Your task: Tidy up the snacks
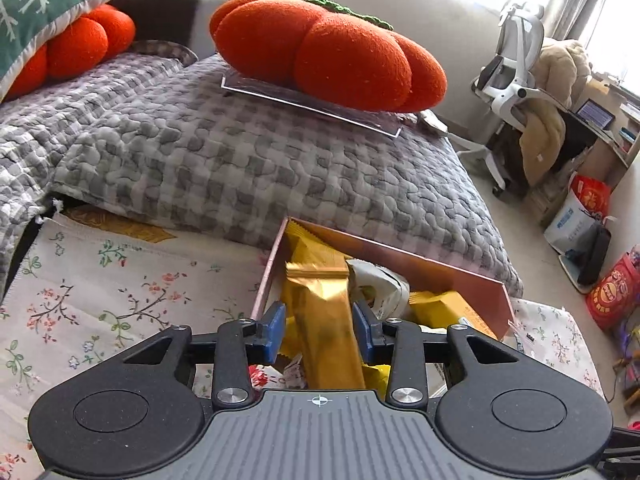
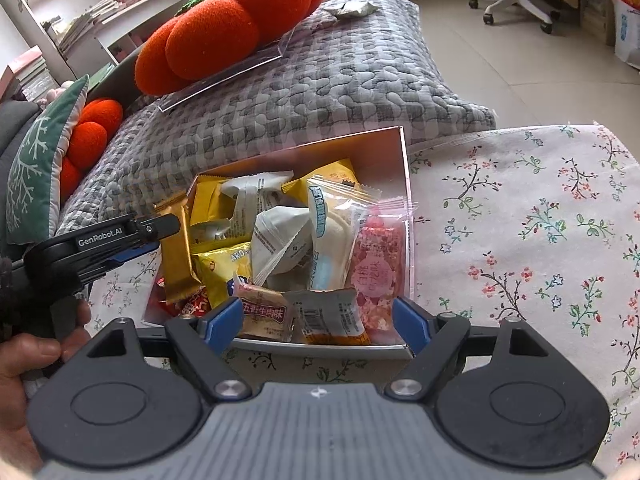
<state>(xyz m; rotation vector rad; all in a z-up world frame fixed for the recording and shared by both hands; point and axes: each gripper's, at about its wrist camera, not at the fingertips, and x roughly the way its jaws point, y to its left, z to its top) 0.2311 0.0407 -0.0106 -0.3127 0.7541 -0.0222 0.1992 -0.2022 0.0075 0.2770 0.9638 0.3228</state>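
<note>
A pink open box point(image 2: 403, 168) full of wrapped snacks sits on a floral cloth. My left gripper point(image 1: 319, 330) is shut on a long gold snack bar point(image 1: 324, 312) and holds it at the box's left end; the gold bar point(image 2: 176, 256) and the left gripper point(image 2: 120, 240) also show in the right wrist view. My right gripper point(image 2: 318, 322) is open and empty, its jaws wide apart at the box's near rim. Inside lie yellow packets point(image 2: 224, 264), white packets point(image 2: 280, 240), a clear-wrapped white snack point(image 2: 332, 232) and a pink snack point(image 2: 376, 268).
The floral cloth point(image 2: 520, 220) spreads to the right of the box. A grey checked quilt point(image 1: 240, 160) lies behind, with an orange pumpkin cushion point(image 1: 328, 52) on a clear tray point(image 1: 304, 100). An office chair point(image 1: 516, 72) and bags point(image 1: 580, 216) stand on the floor at right.
</note>
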